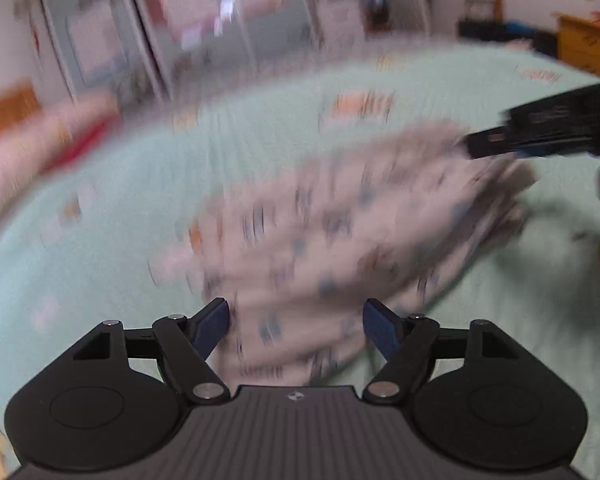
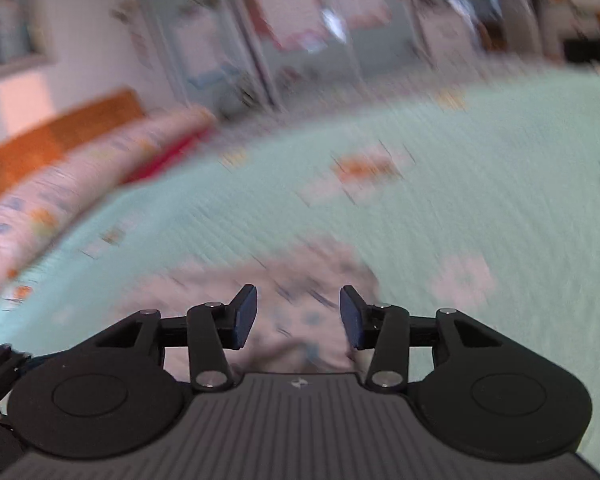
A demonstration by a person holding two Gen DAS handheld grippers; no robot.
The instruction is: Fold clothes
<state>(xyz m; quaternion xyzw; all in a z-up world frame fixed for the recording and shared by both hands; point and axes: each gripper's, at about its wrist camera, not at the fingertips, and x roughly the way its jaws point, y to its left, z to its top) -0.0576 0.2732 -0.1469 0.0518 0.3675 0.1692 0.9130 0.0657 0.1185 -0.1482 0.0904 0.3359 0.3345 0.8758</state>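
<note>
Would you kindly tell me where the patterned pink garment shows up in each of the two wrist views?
Left wrist view: the garment fills the centre, running from between the left tongs up to the right tongs at the right edge.
Right wrist view: the garment lies low in the centre, beneath and between the open right tongs.
Shared landmark: the mint-green bedspread under it.

Mint-green quilt [image 2: 480, 168] with orange patches; pink pillow [image 2: 80, 184] at orange headboard [image 2: 52, 136]; wardrobe doors [image 2: 260, 40], seemingly, behind.
</note>
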